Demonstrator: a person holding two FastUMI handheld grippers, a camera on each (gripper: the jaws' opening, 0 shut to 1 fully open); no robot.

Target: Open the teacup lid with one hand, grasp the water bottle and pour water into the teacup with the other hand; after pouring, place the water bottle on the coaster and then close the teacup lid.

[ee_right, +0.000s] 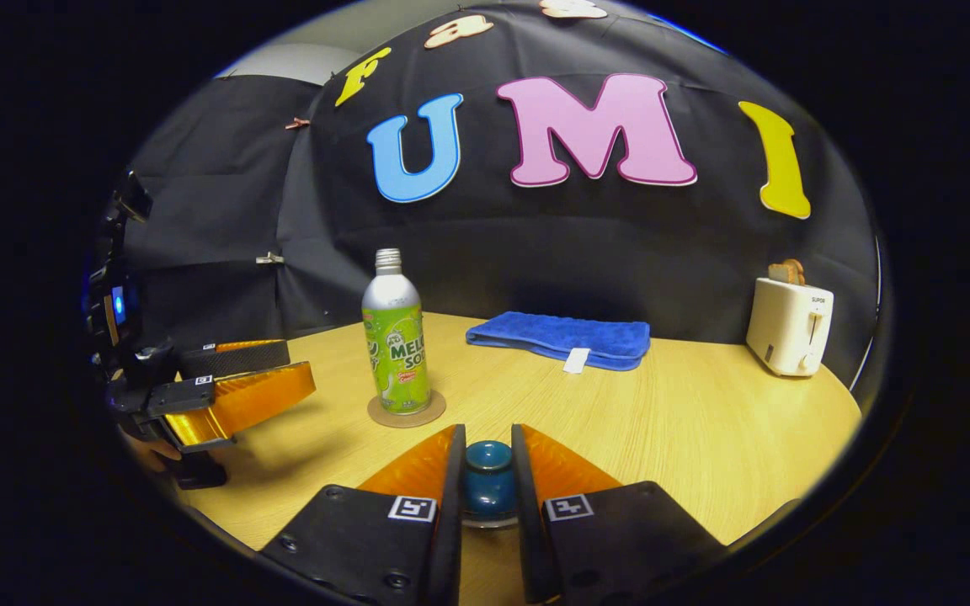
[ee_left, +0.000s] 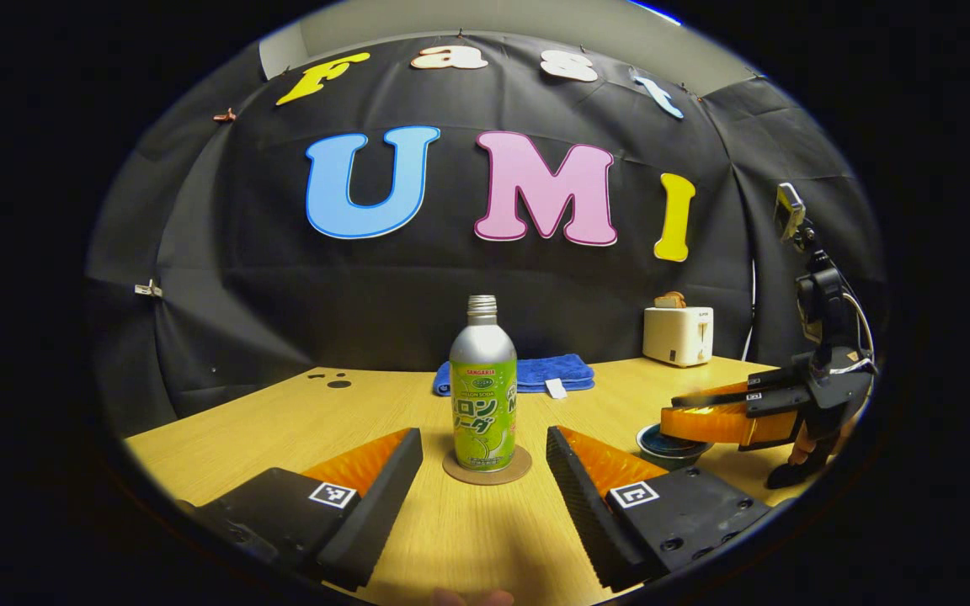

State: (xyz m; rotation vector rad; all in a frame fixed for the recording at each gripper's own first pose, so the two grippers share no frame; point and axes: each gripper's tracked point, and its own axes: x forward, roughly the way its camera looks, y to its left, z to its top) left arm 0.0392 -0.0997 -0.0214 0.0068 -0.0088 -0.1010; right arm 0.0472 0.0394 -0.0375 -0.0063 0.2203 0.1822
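Note:
A silver bottle with a green label [ee_left: 483, 396] [ee_right: 397, 345] stands upright on a round cork coaster [ee_left: 520, 468] [ee_right: 407, 415] in the middle of the wooden table [ee_left: 266, 421]. My left gripper [ee_left: 483, 433] is open, and the bottle stands a little ahead of its fingers, untouched. My right gripper [ee_right: 487, 431] is shut on the dark blue lid [ee_right: 487, 480] of the teacup. In the left gripper view the right gripper [ee_left: 668, 411] sits over the teacup [ee_left: 670, 450] at the right. The right gripper view shows the left gripper [ee_right: 300, 362] at the left, open.
A folded blue towel [ee_left: 535, 370] [ee_right: 561, 337] lies behind the bottle near the black cloth wall. A white toaster [ee_left: 679, 334] [ee_right: 788, 324] with bread in it stands at the back right. The table's edge curves round at the right.

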